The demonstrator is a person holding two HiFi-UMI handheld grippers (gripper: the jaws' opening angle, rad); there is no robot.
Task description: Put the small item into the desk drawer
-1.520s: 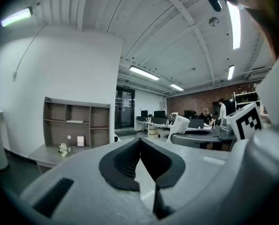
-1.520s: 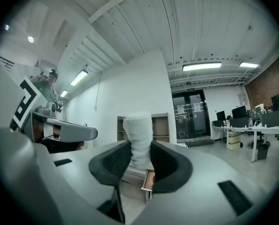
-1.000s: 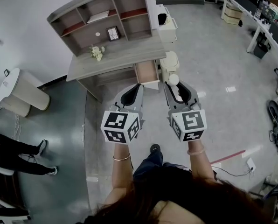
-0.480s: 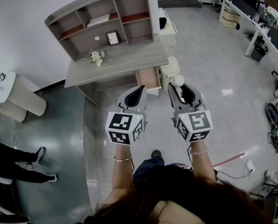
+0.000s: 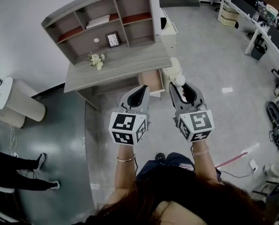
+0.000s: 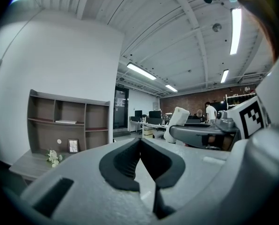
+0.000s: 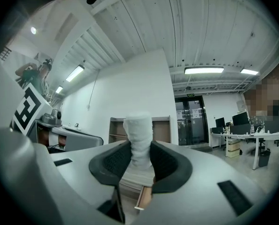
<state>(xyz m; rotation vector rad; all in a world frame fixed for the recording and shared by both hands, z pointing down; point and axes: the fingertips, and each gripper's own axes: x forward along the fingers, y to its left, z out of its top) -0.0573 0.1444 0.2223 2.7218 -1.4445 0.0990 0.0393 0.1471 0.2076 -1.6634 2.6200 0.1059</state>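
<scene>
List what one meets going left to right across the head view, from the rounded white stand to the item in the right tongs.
rounded white stand → white flowers → picture frame → open drawer → small white item

Bright, even indoor light from ceiling tubes [image 6: 140,71], soft glare on glossy floor [image 5: 228,90], strong fisheye bending, dark vignetted corners in gripper views.

Drawer [image 5: 152,80] under the desk [image 5: 125,65]'s right end, flowers [image 5: 97,60] on the desk.
</scene>
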